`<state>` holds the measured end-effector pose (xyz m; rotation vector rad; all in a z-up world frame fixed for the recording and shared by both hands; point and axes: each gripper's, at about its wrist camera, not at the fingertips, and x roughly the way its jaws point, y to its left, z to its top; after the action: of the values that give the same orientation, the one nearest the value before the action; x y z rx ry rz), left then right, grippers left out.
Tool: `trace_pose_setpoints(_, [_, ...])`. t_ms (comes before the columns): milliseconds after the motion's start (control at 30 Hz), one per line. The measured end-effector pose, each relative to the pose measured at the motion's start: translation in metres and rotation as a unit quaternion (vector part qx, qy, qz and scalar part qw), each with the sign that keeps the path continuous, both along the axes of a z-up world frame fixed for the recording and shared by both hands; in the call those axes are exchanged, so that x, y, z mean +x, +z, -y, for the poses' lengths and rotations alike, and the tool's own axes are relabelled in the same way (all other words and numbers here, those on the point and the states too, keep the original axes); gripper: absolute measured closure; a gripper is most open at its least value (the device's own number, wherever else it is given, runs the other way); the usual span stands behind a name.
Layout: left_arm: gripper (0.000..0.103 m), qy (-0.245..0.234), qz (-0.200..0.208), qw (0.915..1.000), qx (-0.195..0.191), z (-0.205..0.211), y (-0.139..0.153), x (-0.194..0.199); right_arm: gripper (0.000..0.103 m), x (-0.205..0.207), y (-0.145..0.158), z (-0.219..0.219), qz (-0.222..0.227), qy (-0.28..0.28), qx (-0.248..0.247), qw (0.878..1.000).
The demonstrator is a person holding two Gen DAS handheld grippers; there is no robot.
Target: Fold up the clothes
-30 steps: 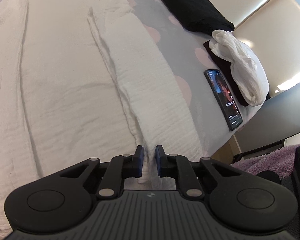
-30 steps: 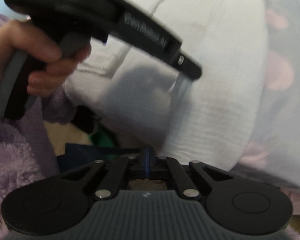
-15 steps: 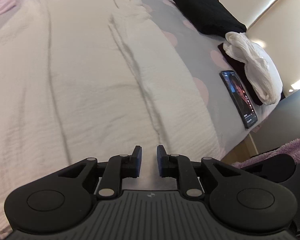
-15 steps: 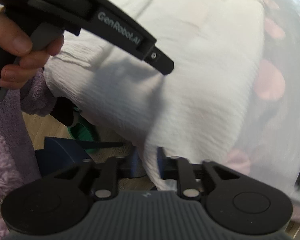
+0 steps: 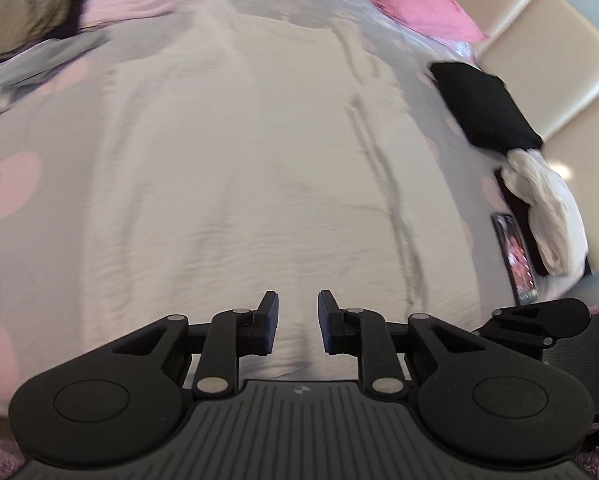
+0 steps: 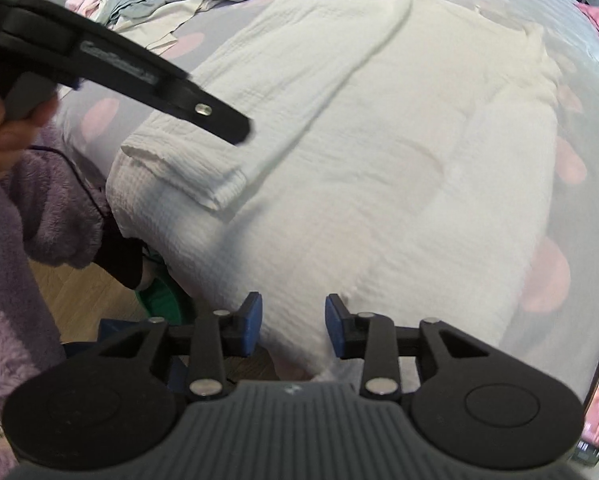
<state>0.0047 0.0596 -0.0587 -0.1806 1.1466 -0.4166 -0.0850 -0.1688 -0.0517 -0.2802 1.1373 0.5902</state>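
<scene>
Two tools: both empty, jaws just widened.
Left tool: narrow gap, over white garment.
Right tool: wider gap, above garment's hem.
Bed: grey, pink-dotted.

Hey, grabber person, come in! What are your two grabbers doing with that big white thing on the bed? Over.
Left gripper and right gripper open, empty, jaws just opened. White garment flat on bed, both sides folded in. Phone beside it, clear.

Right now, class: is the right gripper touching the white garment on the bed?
Apart. The right wrist view shows the right gripper with jaws just opened, both blue pads clear of the white garment, which lies flat below with nothing pinched between them.
</scene>
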Motion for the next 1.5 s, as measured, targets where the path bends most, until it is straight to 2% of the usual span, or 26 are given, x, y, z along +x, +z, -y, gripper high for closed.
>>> trace_pose_setpoints(200, [0.085, 0.088, -0.022, 0.9958, 0.005, -0.055, -0.005, -0.008, 0.064, 0.010, -0.003, -0.021, 0.008, 0.042, -0.002, 0.999])
trace_pose_setpoints(267, [0.085, 0.111, -0.031, 0.9933, 0.001, -0.072, -0.008, -0.011, 0.063, 0.012, -0.016, -0.041, 0.008, 0.051, -0.004, 0.999])
trace_pose_setpoints(367, [0.084, 0.134, -0.035, 0.9903, 0.000, -0.090, -0.017, -0.009, 0.063, 0.012, -0.022, -0.056, 0.013, 0.063, -0.006, 0.998])
trace_pose_setpoints(500, [0.083, 0.146, -0.048, 0.9877, 0.026, -0.099, -0.033, -0.005, 0.063, 0.014, -0.017, -0.066, 0.024, 0.080, -0.004, 0.997])
trace_pose_setpoints(667, [0.073, 0.157, -0.063, 0.9855, 0.012, -0.107, -0.047, -0.006, 0.062, 0.020, -0.017, -0.073, 0.029, 0.093, -0.011, 0.995])
trace_pose_setpoints(733, [0.061, 0.165, -0.065, 0.9840, -0.014, -0.110, -0.048, -0.006, 0.062, 0.021, -0.020, -0.076, 0.027, 0.096, -0.013, 0.995])
trace_pose_setpoints(800, [0.059, 0.167, -0.065, 0.9832, -0.032, -0.111, -0.049, -0.007, 0.062, 0.022, -0.020, -0.076, 0.024, 0.099, -0.016, 0.995])
trace_pose_setpoints(900, [0.060, 0.152, -0.064, 0.9862, -0.015, -0.103, -0.052, -0.005, 0.062, 0.023, -0.020, -0.077, 0.023, 0.104, -0.021, 0.994])
trace_pose_setpoints(967, [0.069, 0.146, -0.060, 0.9874, 0.006, -0.098, -0.054, -0.004, 0.062, 0.023, -0.019, -0.078, 0.024, 0.107, -0.023, 0.994])
trace_pose_setpoints(1033, [0.088, 0.137, -0.052, 0.9892, 0.006, -0.094, -0.052, -0.005, 0.062, 0.022, -0.018, -0.079, 0.025, 0.110, -0.025, 0.993])
trace_pose_setpoints(1133, [0.092, 0.111, -0.021, 0.9932, 0.028, -0.080, -0.042, -0.009, 0.061, 0.022, -0.018, -0.080, 0.027, 0.111, -0.028, 0.993])
trace_pose_setpoints(1200, [0.093, 0.090, 0.004, 0.9955, 0.029, -0.069, -0.030, -0.014, 0.054, 0.022, -0.017, -0.079, 0.029, 0.109, -0.031, 0.993])
trace_pose_setpoints(1300, [0.094, 0.050, 0.040, 0.9974, 0.033, -0.051, -0.012, -0.021, 0.054, 0.025, -0.017, -0.073, 0.027, 0.090, -0.038, 0.995])
trace_pose_setpoints(1500, [0.094, -0.048, 0.089, 0.9942, 0.037, 0.004, 0.009, -0.023, 0.054, 0.031, -0.017, -0.050, 0.018, 0.034, -0.047, 0.998])
